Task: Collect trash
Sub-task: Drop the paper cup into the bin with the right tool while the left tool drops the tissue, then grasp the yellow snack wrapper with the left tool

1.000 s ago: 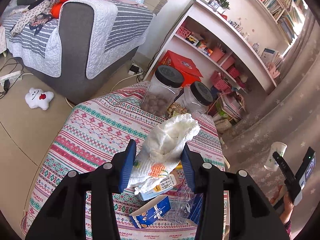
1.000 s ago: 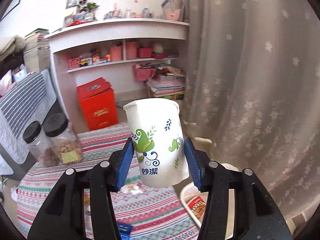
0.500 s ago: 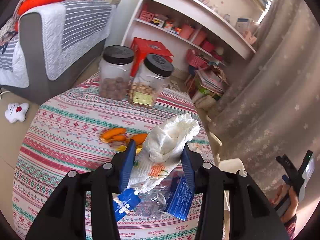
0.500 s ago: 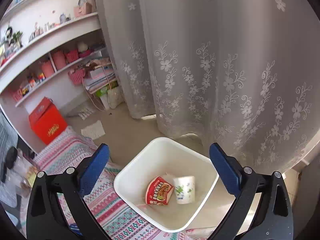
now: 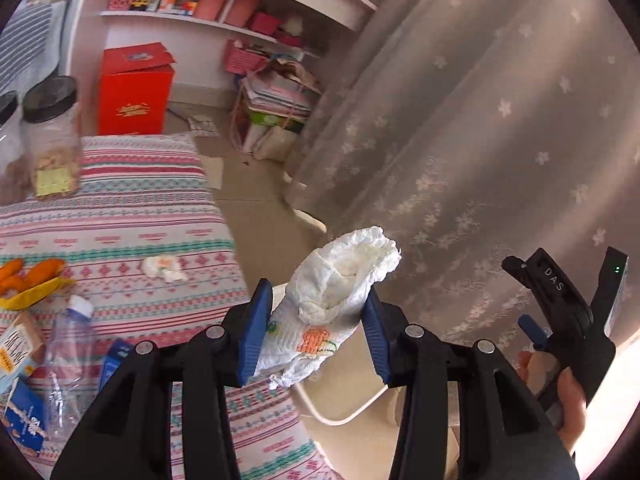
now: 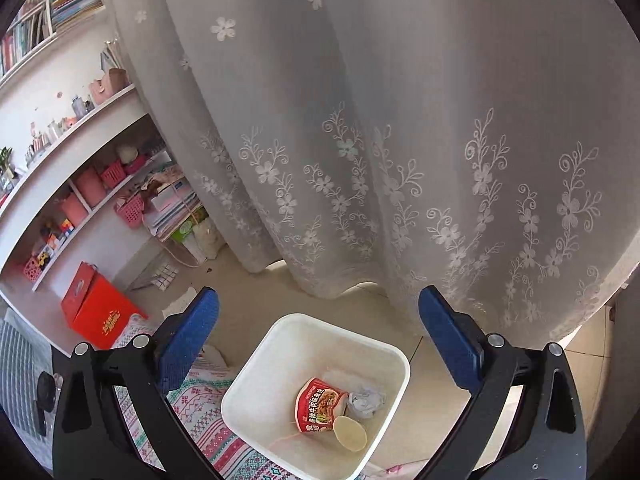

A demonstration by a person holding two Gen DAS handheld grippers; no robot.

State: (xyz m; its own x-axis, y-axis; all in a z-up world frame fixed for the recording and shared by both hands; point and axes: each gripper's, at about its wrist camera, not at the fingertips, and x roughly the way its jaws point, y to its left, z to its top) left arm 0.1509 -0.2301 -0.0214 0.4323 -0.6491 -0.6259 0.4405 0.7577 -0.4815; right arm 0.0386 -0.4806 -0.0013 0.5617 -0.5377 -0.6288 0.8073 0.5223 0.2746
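Observation:
My left gripper [image 5: 316, 336] is shut on a crumpled white paper towel [image 5: 332, 300] and holds it past the table's right edge, above a bit of the white bin's rim [image 5: 352, 416]. My right gripper [image 6: 318, 334] is open and empty above the white trash bin [image 6: 256, 380]. In the bin lie a red noodle cup [image 6: 318, 404], a paper cup [image 6: 352, 432] and a grey wad [image 6: 366, 402]. The right gripper also shows in the left wrist view [image 5: 560, 292]. On the patterned tablecloth [image 5: 120, 216] lie a small tissue [image 5: 164, 268], a clear plastic bottle [image 5: 68, 360], blue cartons [image 5: 24, 416] and orange peels [image 5: 32, 272].
Two jars [image 5: 52, 136] stand at the table's far side. A red box [image 5: 136, 92], a white shelf unit [image 5: 224, 20] and stacked papers [image 5: 276, 104] stand behind the table. A flowered curtain [image 6: 400, 120] hangs just behind the bin.
My right gripper opened and dropped the paper cup into the bin. My left gripper swung right with the paper towel, from over the table to beyond its edge near the bin.

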